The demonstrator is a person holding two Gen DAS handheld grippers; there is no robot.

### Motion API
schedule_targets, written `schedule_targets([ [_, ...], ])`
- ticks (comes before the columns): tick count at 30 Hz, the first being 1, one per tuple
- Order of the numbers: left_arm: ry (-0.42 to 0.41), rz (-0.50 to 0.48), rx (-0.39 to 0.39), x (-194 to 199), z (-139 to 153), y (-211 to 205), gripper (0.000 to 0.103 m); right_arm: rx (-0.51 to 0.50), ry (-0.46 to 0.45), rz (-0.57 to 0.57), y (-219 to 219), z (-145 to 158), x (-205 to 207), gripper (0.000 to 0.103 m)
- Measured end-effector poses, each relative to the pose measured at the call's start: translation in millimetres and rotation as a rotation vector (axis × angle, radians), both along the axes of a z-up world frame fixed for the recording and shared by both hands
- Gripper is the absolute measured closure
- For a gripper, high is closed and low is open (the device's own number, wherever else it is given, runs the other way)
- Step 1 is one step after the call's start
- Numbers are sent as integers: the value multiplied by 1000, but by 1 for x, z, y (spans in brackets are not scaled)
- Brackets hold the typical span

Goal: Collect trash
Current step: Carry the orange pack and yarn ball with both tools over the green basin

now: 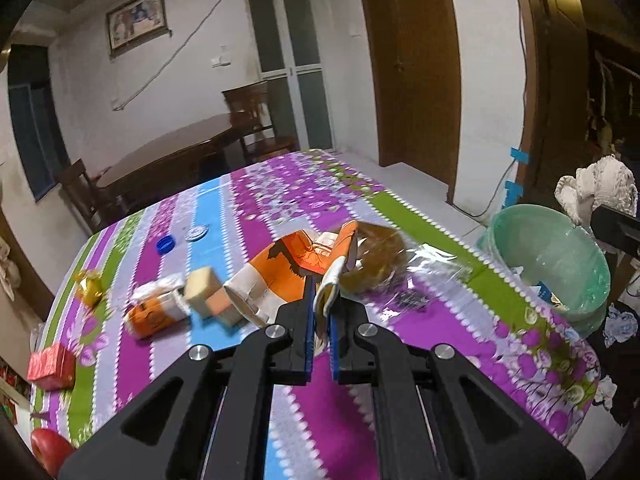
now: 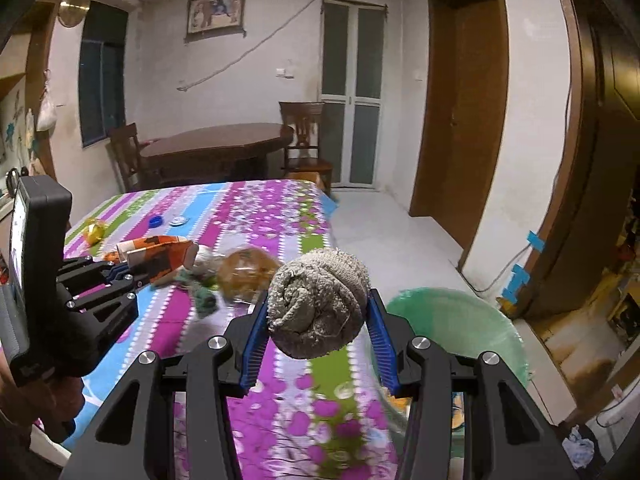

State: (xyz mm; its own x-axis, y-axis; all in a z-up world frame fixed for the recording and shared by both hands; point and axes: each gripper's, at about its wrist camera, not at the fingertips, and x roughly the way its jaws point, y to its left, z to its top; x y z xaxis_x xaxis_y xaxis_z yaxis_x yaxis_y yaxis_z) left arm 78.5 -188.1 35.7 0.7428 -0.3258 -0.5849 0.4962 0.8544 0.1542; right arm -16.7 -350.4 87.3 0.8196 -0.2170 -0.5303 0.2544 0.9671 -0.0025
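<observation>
My left gripper [image 1: 321,300] is shut on an orange and white flattened carton [image 1: 296,264] and holds it above the flowered tablecloth [image 1: 280,196]. It also shows in the right wrist view [image 2: 136,274] with the carton [image 2: 160,254]. My right gripper [image 2: 318,312] is shut on a rolled grey rag [image 2: 318,310], held over the table's right edge beside the green plastic basin [image 2: 456,328]. The rag [image 1: 596,188] and basin [image 1: 556,256] also show at the right of the left wrist view. A brown bun in clear wrap [image 1: 376,258] lies just behind the carton.
On the cloth lie an orange snack packet [image 1: 156,312], a beige block [image 1: 204,288], a gold wrapper [image 1: 90,286], a blue cap [image 1: 165,245], a clear lid [image 1: 196,233], a red box [image 1: 52,366] and a red apple [image 1: 50,450]. A wooden table and chairs [image 2: 216,152] stand behind.
</observation>
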Motion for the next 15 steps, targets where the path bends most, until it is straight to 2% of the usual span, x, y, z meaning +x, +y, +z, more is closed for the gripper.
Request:
schedule_targets([
  [11, 13, -137, 53, -2, -5, -68, 99, 39, 79, -101, -70, -3, -4, 55],
  [15, 43, -205, 58, 0, -9, -96, 98, 46, 114, -141, -96, -6, -5, 55],
])
